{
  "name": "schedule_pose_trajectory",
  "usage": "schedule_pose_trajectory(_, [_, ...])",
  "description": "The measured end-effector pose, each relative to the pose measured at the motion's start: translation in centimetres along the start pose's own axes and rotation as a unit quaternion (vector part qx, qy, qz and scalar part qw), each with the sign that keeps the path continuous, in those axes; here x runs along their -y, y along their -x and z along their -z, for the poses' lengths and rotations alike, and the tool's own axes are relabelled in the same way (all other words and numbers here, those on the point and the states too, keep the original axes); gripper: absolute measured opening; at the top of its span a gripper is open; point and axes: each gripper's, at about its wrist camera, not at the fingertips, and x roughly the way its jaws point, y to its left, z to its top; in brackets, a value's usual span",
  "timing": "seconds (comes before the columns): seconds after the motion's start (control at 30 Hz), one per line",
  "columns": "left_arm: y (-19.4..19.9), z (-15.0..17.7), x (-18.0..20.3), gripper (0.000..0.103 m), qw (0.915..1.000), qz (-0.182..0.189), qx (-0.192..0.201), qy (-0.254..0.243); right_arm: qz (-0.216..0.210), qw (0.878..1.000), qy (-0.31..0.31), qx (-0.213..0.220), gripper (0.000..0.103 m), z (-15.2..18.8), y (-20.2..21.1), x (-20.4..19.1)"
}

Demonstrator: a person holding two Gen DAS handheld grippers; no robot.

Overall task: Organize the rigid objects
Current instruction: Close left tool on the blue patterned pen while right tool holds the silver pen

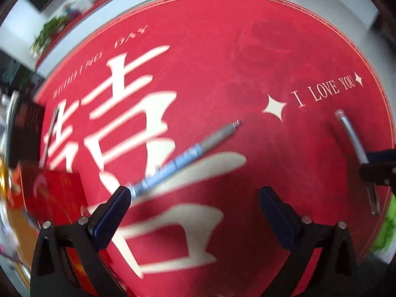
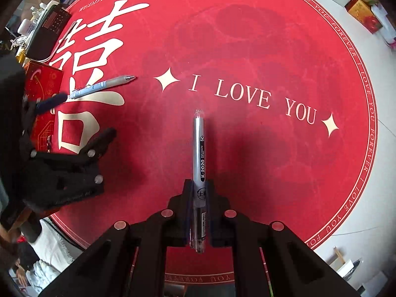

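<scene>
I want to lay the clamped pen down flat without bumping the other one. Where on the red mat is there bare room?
Bare mat lies above and below the "I LOVE YOU" lettering, right of the silver pen. Crowded: the left edge, with the blue pen, red box and left gripper.

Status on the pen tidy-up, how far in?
Early. Nothing looks sorted yet. In hand: the right gripper is shut on the silver K-2020 pen, lifted over the red mat. Left: the blue-grey pen lies on the mat, by one finger of the open left gripper.

Black jaws, blue pads [image 1: 111, 222], silver screws.
</scene>
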Motion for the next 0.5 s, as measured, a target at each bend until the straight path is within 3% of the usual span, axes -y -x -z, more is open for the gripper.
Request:
schedule_pose_trajectory(0.07, [-0.9,-1.4,-1.3,0.103,1.0,0.005,-0.004,0.005,-0.002,1.0,-0.003,-0.004,0.011,0.2,-0.2,0.6])
schedule_pose_trajectory(0.13, [-1.9,-1.6,-2.3,0.103,0.9964,0.067,-0.034,0.038,-0.003,1.0,-0.008,-0.005,0.011,0.4,0.0,0.7])
schedule_pose_trajectory(0.23, [-2.2,-2.5,-3.5,0.103,0.99,0.119,-0.049,0.057,-0.006,1.0,-0.016,-0.005,0.011,0.6,0.4,1.1])
schedule_pose_trajectory(0.3, [-2.1,-2.5,-3.8,0.103,0.9795,0.176,-0.066,0.072,-0.012,1.0,-0.024,-0.005,0.011,0.9,0.8,1.5])
schedule_pose_trajectory(0.37, [-1.9,-2.1,-3.4,0.103,0.9639,0.235,-0.083,0.093,-0.013,1.0,-0.028,-0.005,0.011,0.6,1.3,3.1])
schedule_pose_trajectory(0.4, [-1.8,-1.8,-3.2,0.103,0.9614,0.24,-0.084,0.104,-0.014,0.999,-0.03,-0.005,0.011,-0.4,1.0,4.1])
schedule_pose_trajectory(0.5, [-0.5,-1.0,-2.8,0.103,0.9751,0.174,-0.05,0.129,-0.011,0.999,-0.036,-0.006,0.011,-0.8,0.6,4.5])
